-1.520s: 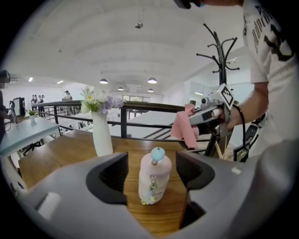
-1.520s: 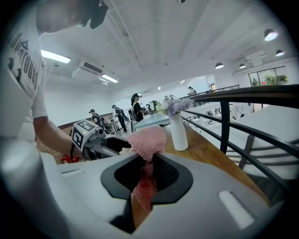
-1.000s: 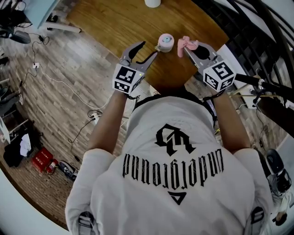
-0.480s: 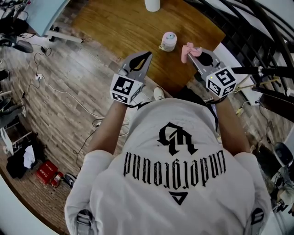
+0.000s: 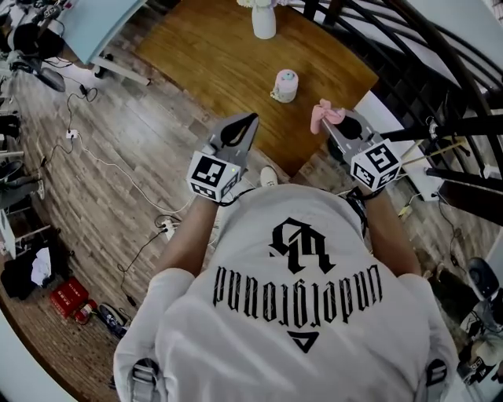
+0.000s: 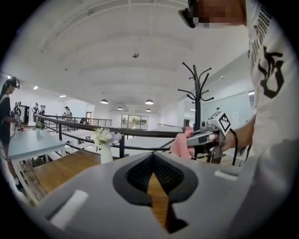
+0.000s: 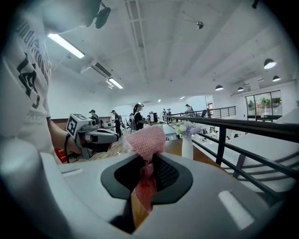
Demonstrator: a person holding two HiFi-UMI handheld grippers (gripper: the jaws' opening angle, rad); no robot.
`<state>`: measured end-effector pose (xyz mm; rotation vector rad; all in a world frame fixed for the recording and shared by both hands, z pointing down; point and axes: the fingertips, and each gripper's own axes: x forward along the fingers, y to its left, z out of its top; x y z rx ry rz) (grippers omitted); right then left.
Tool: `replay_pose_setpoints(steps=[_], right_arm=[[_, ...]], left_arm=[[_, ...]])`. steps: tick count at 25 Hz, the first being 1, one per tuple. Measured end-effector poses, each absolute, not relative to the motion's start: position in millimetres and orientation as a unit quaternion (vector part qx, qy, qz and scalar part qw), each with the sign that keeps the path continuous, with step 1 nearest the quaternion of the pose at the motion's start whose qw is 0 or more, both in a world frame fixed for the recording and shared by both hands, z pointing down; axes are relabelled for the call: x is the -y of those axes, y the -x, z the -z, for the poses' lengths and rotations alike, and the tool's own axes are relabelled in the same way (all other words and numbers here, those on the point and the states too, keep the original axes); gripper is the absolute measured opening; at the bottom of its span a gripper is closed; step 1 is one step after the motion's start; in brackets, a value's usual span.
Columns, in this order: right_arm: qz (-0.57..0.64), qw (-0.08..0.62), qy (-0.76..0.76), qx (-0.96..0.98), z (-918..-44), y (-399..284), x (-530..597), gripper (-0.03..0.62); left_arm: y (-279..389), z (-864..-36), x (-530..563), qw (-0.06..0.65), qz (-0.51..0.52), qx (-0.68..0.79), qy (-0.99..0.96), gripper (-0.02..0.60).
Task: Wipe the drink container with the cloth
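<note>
Left gripper (image 5: 245, 124): its jaws were fully together with nothing between them. Only bench wood showed through the slit, and the tips hung over the near edge of the bench (image 5: 206, 56).
Right gripper (image 5: 334, 127): it was clamped on the pink cloth (image 5: 324, 115). A fold stood up above the jaws and a tail hung down between them.
Drink container (image 5: 286, 85): it stood upright and alone on the bench, at about 1 o'clock from the left gripper and 10 o'clock from the right gripper, apart from both.
What changed: a second before, the left jaws had stood wide just beside the container, with the cloth close on its other side. Since then the jaws had closed empty and both grippers had drawn back toward the person.
Meaning for the task: the container was no longer steadied or touched, so the wipe looked finished or paused. Another pass would need the left gripper reopened and brought back.
Beyond: a white vase (image 5: 264, 22) stood at 12 o'clock, at the far edge of the bench.
</note>
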<state>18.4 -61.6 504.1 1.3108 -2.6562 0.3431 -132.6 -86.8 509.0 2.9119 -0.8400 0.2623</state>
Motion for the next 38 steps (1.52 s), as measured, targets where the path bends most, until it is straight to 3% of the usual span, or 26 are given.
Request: replay_pose_setpoints(steps=[17, 27, 38], right_arm=[[-0.123, 0.060, -0.390, 0.911, -507.7, -109.8, -103.5, 0.044], [-0.114, 0.059, -0.360, 0.924, -503.1, -121.4, -163.5, 0.044], [-0.086, 0.055, -0.361, 0.927, -476.5, -89.2, -207.5, 0.044]], left_arm=[[28.9, -513.9, -88.3, 0.071, -0.078, 0.310, -0.945, 0.049], [32.4, -498.2, -152.6, 0.054, -0.096, 0.349, -0.931, 0.049], [50.0, -488.3, -187.4, 0.030, -0.104, 0.326, -0.939, 0.049]])
